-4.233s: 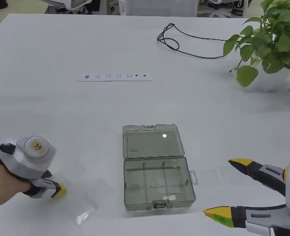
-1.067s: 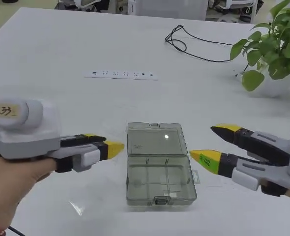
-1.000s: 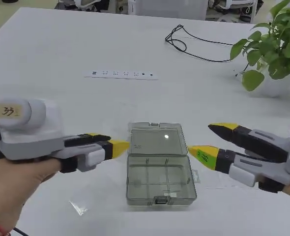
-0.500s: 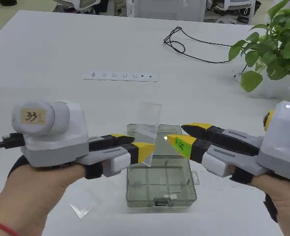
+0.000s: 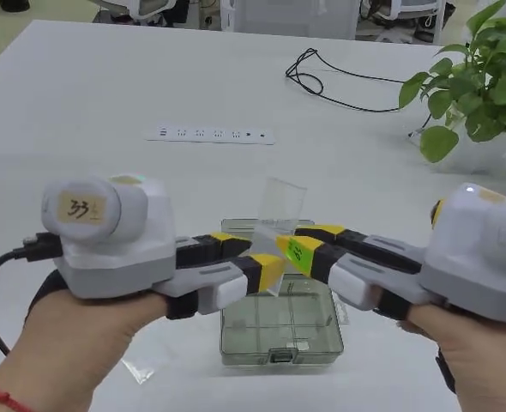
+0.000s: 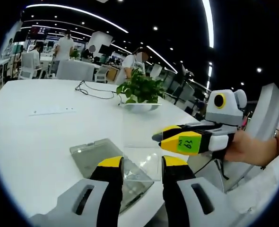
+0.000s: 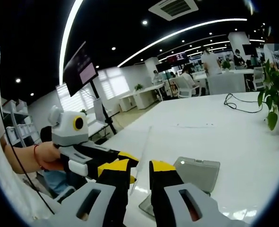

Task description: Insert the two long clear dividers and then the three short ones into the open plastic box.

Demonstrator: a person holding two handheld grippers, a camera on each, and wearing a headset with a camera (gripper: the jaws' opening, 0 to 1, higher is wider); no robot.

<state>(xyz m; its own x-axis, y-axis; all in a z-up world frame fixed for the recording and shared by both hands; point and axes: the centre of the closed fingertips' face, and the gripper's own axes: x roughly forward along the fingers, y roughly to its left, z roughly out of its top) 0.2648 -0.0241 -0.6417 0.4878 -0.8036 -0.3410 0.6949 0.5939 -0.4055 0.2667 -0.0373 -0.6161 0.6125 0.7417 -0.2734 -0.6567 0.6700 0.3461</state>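
Now, the left gripper [image 5: 249, 254] holds the upright clear divider [image 5: 280, 204] across slightly spread jaws, while the right gripper [image 5: 298, 240] brackets its thin edge with nearly closed jaws, contact unclear, above the open plastic box [image 5: 232, 333].

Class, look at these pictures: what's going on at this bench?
A person holds a tool in each hand above the open plastic box on the white table. The left tool grips a clear divider, which stands up over the box. The right tool has its jaws either side of the same divider; whether they pinch it is unclear. The divider is not yet in the box.
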